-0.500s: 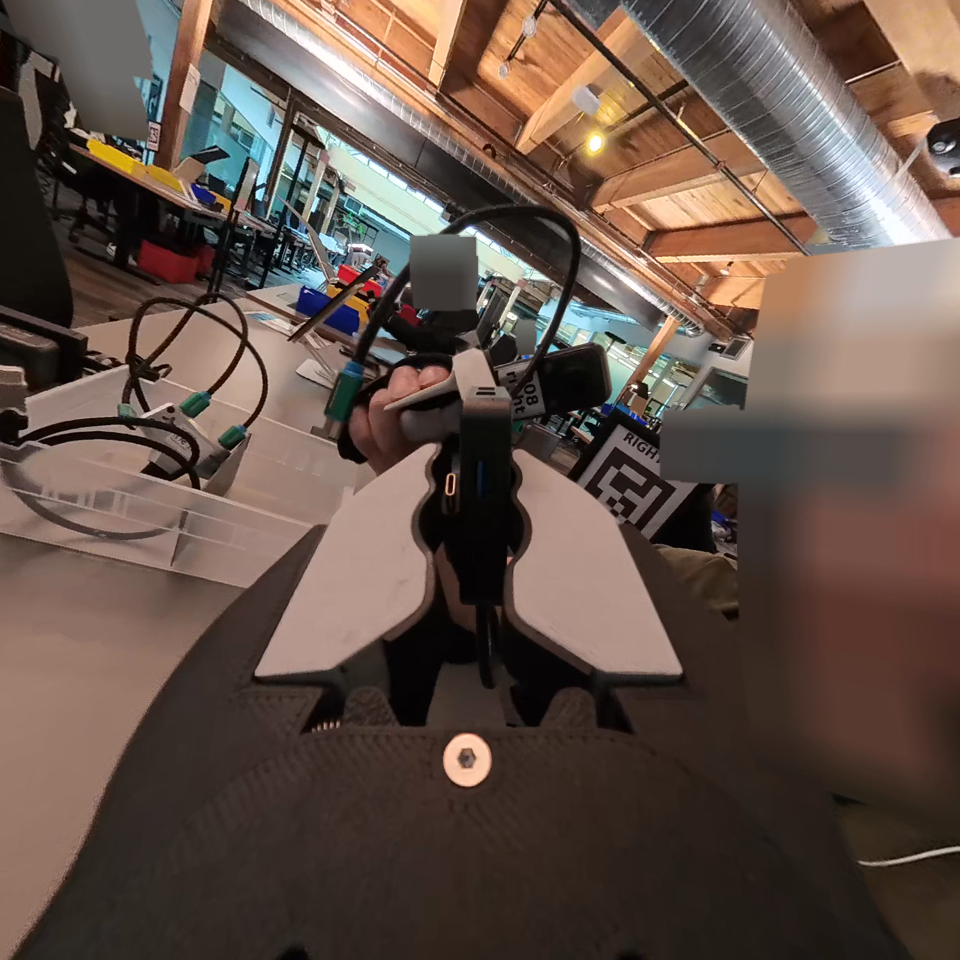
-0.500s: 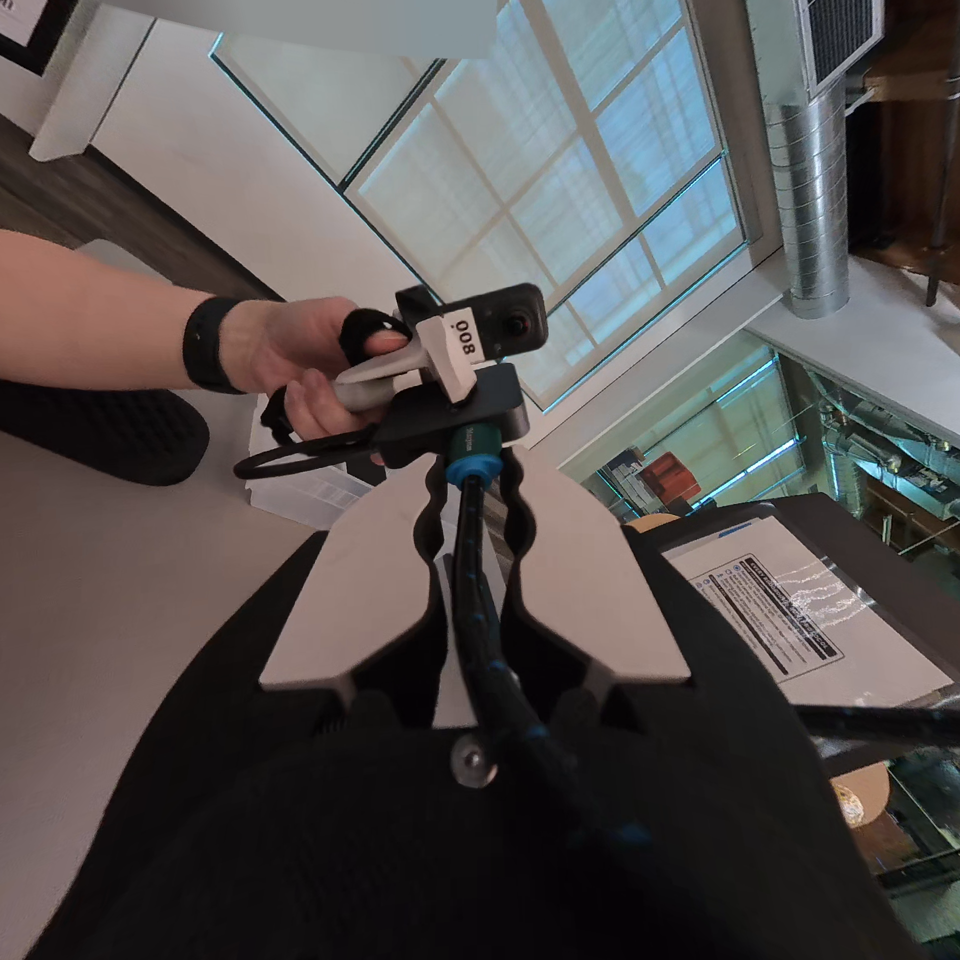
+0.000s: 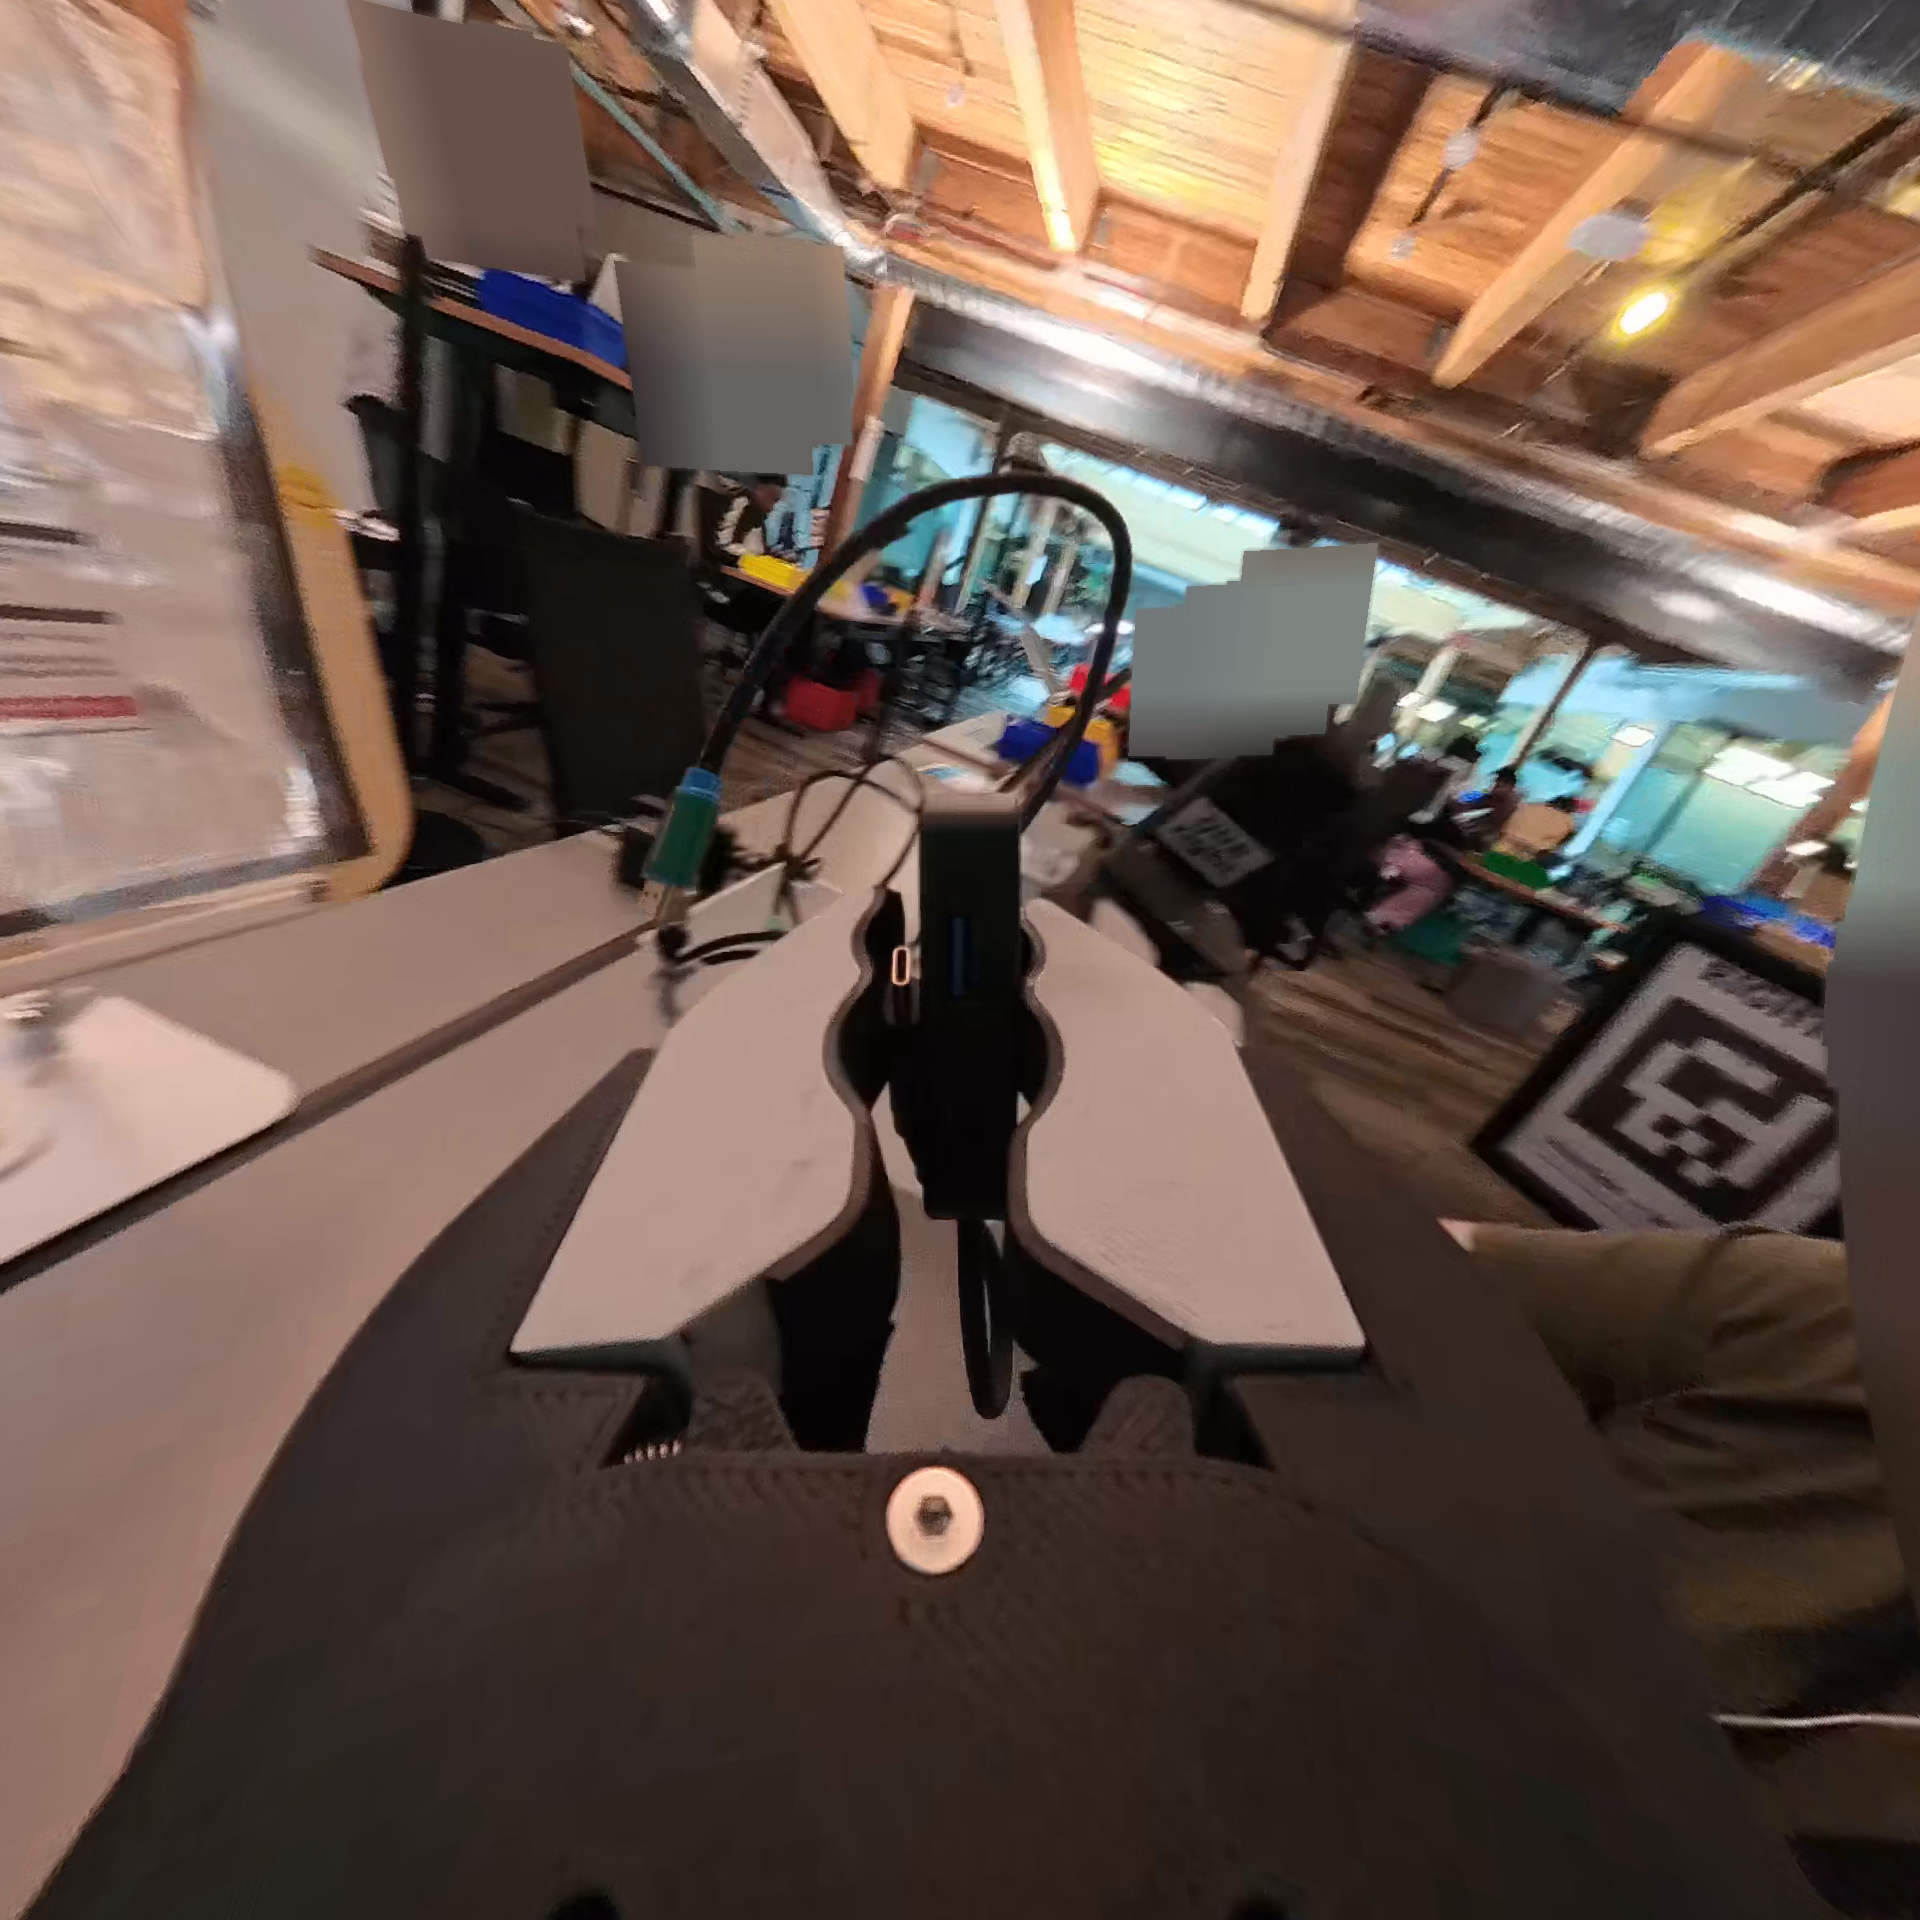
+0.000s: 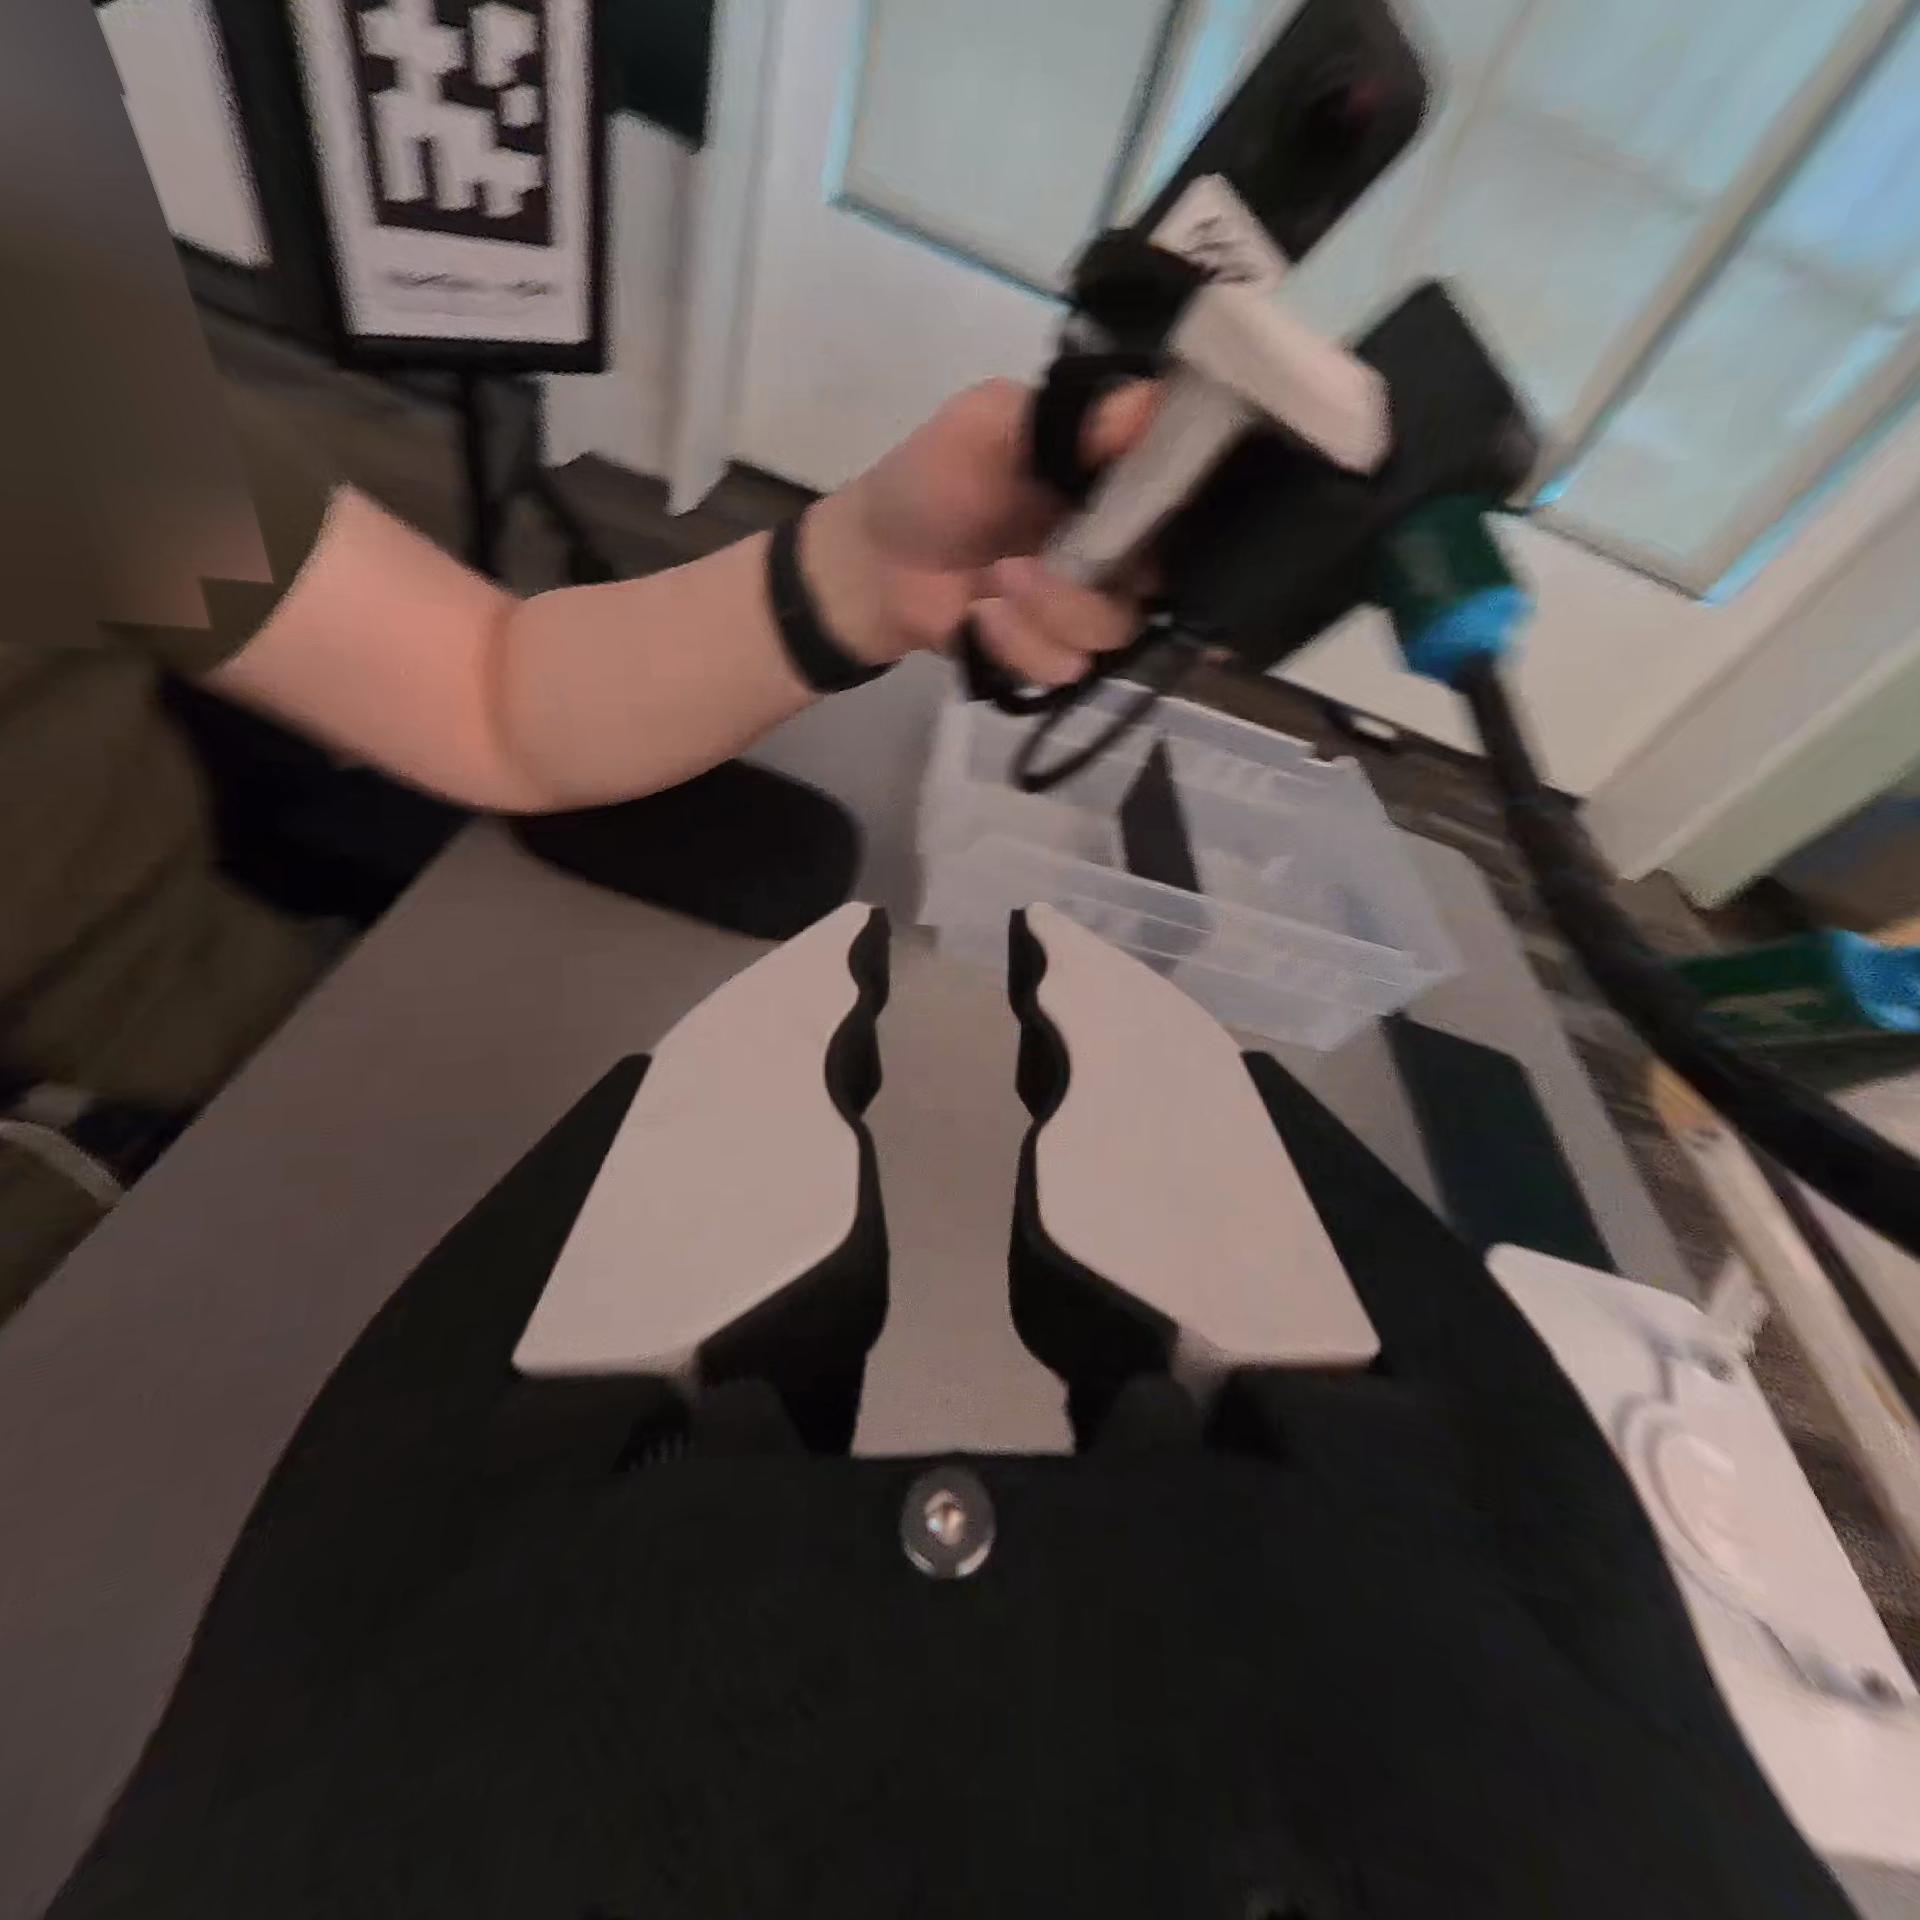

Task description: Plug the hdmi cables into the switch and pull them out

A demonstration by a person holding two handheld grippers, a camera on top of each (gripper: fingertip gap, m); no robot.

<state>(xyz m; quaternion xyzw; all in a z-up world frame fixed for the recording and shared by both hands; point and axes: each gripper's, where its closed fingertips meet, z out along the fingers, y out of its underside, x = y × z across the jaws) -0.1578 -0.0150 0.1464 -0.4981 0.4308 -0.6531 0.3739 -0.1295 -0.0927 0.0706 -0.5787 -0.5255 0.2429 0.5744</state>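
Holding the black switch (image 3: pixel 966 997) upright between its jaws, the left gripper (image 3: pixel 940 997) is clamped on it above the grey worktop (image 3: pixel 436 997). In the right wrist view an HDMI cable (image 4: pixel 1558 831) with a green and blue plug (image 4: pixel 1449 577) sits seated in the switch, so at least one plugging step looks done. A second lead loops from the switch's top, its green plug (image 3: pixel 681 836) dangling free. The right gripper (image 4: pixel 948 945) hangs with jaws slightly parted and nothing between them. Pulling the seated cable out seems to be what remains. A clear plastic bin (image 4: pixel 1195 914) rests beyond on the worktop.
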